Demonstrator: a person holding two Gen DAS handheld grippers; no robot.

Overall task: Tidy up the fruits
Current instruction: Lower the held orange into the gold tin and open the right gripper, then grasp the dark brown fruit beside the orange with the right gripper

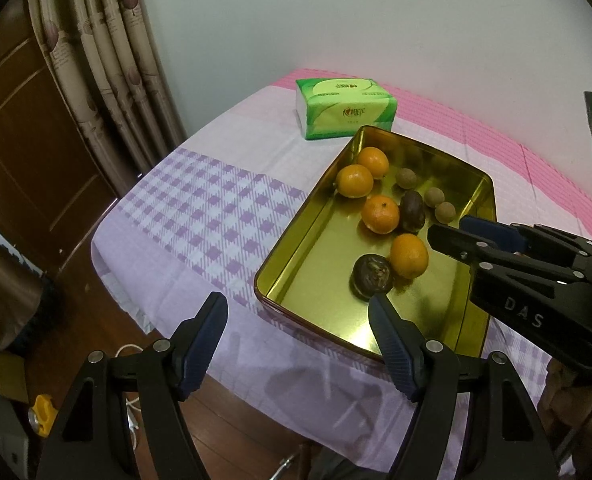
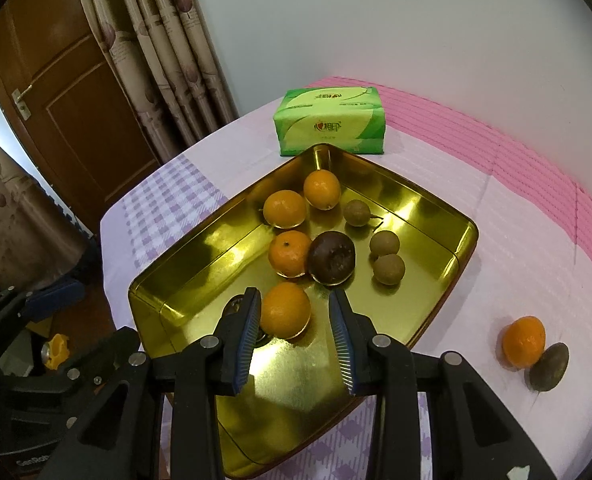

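In the gold tray (image 2: 461, 248), glossy oranges (image 2: 284, 208), right tool (image 2: 296, 312) wide, left tool (image 1: 297, 312) wide

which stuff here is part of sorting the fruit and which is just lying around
Part of the job:
- gold tray holding oranges, passion fruits, longans
- orange on the cloth
- passion fruit on the cloth
- right claw, open
- left claw, open

Lying about:
- tissue pack
- curtain
- door

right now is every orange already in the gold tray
No, one orange sits on the tablecloth outside the gold tray, touching a dark passion fruit.
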